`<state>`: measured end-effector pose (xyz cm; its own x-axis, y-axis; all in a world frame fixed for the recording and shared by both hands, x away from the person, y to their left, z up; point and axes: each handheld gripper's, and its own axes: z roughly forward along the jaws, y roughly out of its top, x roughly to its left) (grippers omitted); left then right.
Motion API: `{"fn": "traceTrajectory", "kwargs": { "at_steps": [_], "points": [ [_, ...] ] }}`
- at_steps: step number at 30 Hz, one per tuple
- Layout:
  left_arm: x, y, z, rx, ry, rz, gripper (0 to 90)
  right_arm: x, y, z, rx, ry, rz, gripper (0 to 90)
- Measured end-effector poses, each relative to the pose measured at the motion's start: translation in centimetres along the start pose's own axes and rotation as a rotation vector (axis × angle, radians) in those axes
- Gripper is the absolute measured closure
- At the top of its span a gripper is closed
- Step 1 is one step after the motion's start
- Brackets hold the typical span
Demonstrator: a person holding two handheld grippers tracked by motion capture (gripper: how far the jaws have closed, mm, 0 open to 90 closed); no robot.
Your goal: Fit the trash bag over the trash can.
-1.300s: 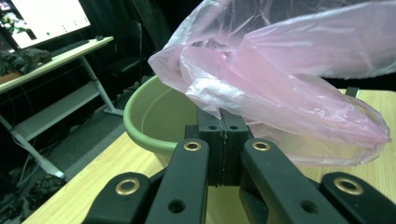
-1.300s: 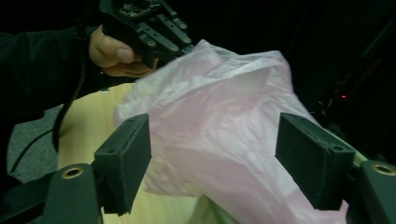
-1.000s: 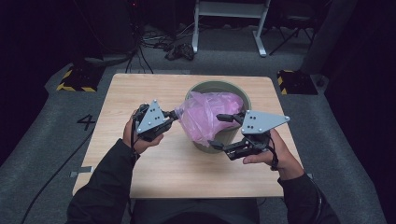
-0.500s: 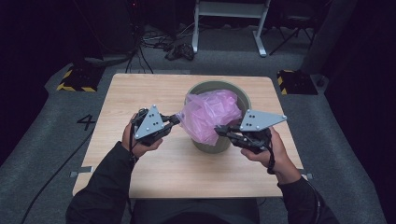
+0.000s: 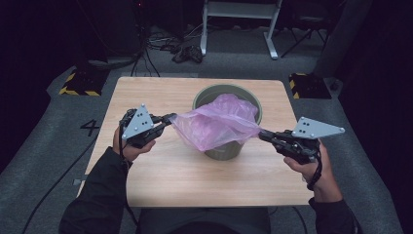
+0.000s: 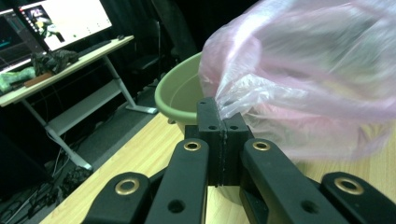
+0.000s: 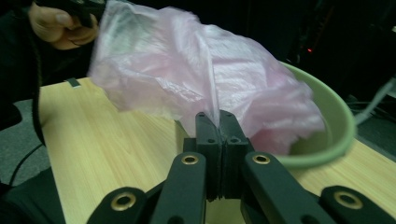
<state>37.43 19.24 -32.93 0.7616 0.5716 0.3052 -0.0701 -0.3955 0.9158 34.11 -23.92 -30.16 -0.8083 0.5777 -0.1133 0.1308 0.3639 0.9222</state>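
The wooden table (image 5: pixel 160 175) carries a green bucket (image 5: pixel 229 92) toward its far middle, and everything else sits around that bucket. A pink plastic bag (image 5: pixel 214 127) is stretched across the bucket's near rim, partly inside it and partly draped over the front wall.

The left gripper (image 5: pixel 168 118), just left of the bucket, has its jaws fully closed on the bag's left edge; in the left gripper view (image 6: pixel 219 109) the film comes straight out of the seam between the pads. The right gripper (image 5: pixel 263 134), just right of the bucket, has just been closing its jaws and now pinches the bag's right edge, with film between them (image 7: pixel 218 122).

A second ago the right gripper stood open against the bucket's near right side; since then it has taken the bag and drawn outward, and the left has eased away too, so the bag is pulled wider and flatter.

The bag hides the bucket's inside and much of its near rim. The film is blurred in both gripper views.
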Motion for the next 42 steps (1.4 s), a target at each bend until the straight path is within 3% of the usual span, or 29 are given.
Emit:
{"fn": "traceTrajectory", "kwargs": {
  "at_steps": [5, 13, 17, 21, 24, 25, 27, 32, 34, 36, 38, 39, 41, 42],
  "points": [
    [0.2, -0.8, 0.2, 0.022, -0.011, -0.012, 88.8, -1.3, -1.8, -1.3, 0.012, -0.034, 0.057, 89.3],
    [-0.7, -1.7, 0.0, 0.051, -0.038, 0.003, 84.8, -2.3, -4.5, -1.8, 0.048, -0.052, 0.114, 89.2],
    [-1.3, -1.4, -0.6, 0.025, -0.074, 0.004, 74.4, -2.3, -4.7, -1.9, 0.049, -0.057, 0.104, 83.9],
    [-2.7, -0.7, -1.0, 0.007, -0.089, -0.015, 44.7, -1.8, -4.4, -2.0, 0.043, -0.053, 0.074, 80.6],
    [-3.9, -0.3, -1.2, -0.011, -0.106, -0.014, 34.6, -1.5, -4.3, -1.9, 0.048, -0.044, 0.060, 77.1],
    [-4.3, -0.1, -1.1, -0.005, -0.098, 0.005, 32.1, -1.5, -4.3, -1.8, 0.054, -0.049, 0.055, 73.3],
    [-4.8, 0.1, -0.9, -0.009, -0.092, 0.024, 30.2, -1.5, -4.3, -1.7, 0.061, -0.047, 0.053, 57.5],
    [-5.1, 0.6, -0.4, -0.029, -0.064, 0.030, 33.0, -1.2, -4.2, -2.1, 0.085, -0.036, 0.020, 36.1],
    [-5.2, 0.6, -0.4, -0.030, -0.074, 0.038, 34.6, -0.9, -4.0, -2.6, 0.096, -0.038, -0.009, 29.2],
    [-5.4, 0.7, -0.3, -0.035, -0.079, 0.046, 37.3, -0.8, -3.8, -3.3, 0.093, -0.038, -0.024, 26.9],
    [-5.7, 0.7, -0.4, -0.034, -0.074, 0.078, 47.9, -0.7, -3.4, -4.1, 0.063, -0.049, -0.025, 25.1],
    [-5.8, 0.8, -0.3, -0.035, -0.079, 0.091, 48.6, -0.7, -3.2, -4.6, 0.046, -0.051, -0.026, 25.0],
    [-6.0, 0.8, -0.4, -0.038, -0.117, 0.105, 60.4, -0.6, -2.5, -5.4, 0.008, -0.051, -0.033, 25.0],
    [-6.2, 0.9, -0.4, -0.037, -0.111, 0.116, 61.9, -0.4, -2.2, -5.7, -0.006, -0.047, -0.041, 24.9]
  ]
}}
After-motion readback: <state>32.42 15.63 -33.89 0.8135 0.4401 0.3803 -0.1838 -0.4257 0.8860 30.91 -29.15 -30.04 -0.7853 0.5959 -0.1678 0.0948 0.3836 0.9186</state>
